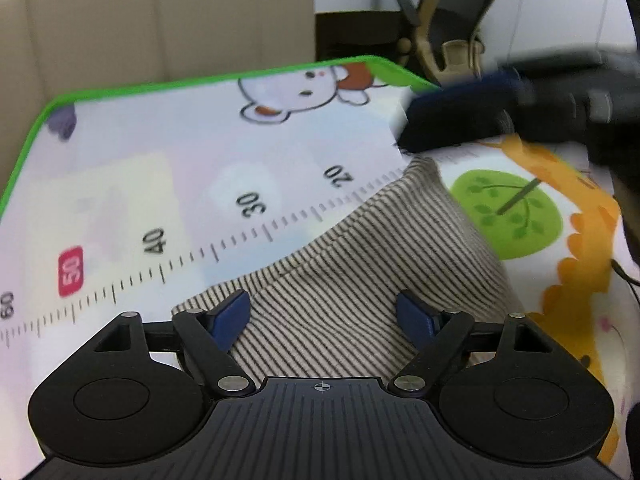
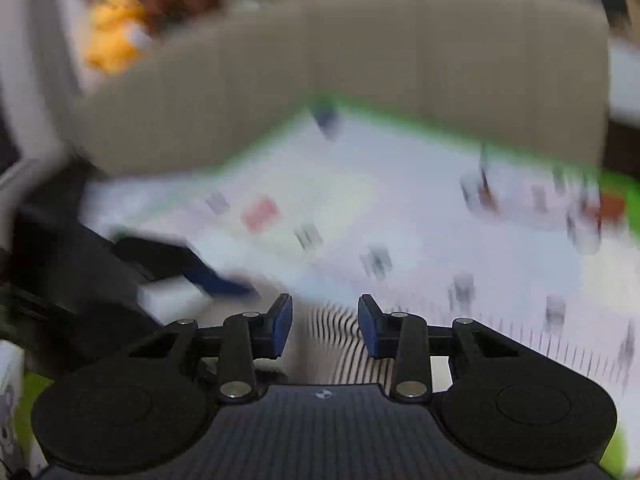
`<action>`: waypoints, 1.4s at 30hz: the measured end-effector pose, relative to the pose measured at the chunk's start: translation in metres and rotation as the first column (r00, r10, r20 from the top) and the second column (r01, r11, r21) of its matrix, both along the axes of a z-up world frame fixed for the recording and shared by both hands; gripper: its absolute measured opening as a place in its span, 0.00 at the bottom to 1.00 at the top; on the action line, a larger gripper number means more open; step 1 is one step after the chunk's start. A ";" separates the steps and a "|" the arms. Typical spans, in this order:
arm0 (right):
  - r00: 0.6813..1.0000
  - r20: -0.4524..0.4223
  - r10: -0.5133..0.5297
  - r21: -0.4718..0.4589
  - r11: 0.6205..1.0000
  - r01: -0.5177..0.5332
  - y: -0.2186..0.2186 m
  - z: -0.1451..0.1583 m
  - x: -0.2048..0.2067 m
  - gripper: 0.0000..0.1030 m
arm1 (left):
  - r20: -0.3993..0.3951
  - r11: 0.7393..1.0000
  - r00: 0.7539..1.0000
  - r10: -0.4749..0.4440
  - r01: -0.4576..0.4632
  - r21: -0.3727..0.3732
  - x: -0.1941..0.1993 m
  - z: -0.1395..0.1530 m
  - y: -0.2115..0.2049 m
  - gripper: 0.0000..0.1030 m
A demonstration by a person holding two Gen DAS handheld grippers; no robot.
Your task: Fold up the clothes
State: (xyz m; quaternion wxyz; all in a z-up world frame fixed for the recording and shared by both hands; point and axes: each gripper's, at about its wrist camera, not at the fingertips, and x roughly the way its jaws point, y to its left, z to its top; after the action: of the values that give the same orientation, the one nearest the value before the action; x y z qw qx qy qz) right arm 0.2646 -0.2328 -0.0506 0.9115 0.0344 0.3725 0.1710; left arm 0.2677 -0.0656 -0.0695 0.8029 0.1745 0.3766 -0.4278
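A beige garment with thin dark stripes (image 1: 360, 248) lies bunched on a cartoon play mat (image 1: 160, 168). My left gripper (image 1: 324, 316) is open just above its near part, one blue pad on each side of a fold, holding nothing. My right gripper (image 2: 325, 326) is open and empty over the striped cloth (image 2: 340, 340); its view is motion-blurred. The right gripper also shows in the left wrist view (image 1: 480, 112) as a dark blur above the garment's far tip. The left gripper shows blurred at the left of the right wrist view (image 2: 180, 264).
The mat has a green border (image 1: 200, 80), a printed ruler (image 1: 200, 256) and a tree picture (image 1: 508, 212). A beige sofa back (image 1: 160, 20) stands behind it. A chair (image 1: 452, 20) is at the far right. A yellow object (image 2: 112, 36) sits behind the sofa.
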 end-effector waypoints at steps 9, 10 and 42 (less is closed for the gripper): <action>0.998 -0.045 -0.040 0.041 0.998 0.042 -0.016 -0.018 0.010 0.34 | 0.008 0.999 1.000 0.028 -0.028 0.036 0.000 -0.009 -0.006 0.90; 0.998 -0.038 -0.044 0.046 0.998 0.046 -0.019 -0.013 0.005 0.34 | 0.001 0.999 1.000 0.028 -0.028 0.031 0.001 -0.008 -0.004 0.90; 0.989 -0.118 -0.085 -0.002 0.996 0.086 -0.023 -0.042 0.016 0.36 | -0.044 0.999 0.998 0.035 -0.034 0.023 0.008 -0.009 0.002 0.93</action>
State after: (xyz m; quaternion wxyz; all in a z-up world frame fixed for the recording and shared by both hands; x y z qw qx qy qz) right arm 0.2802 -0.2557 -0.0929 0.8943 0.0616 0.4238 0.1299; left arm 0.2752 -0.0635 -0.0784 0.7996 0.1673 0.4021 -0.4135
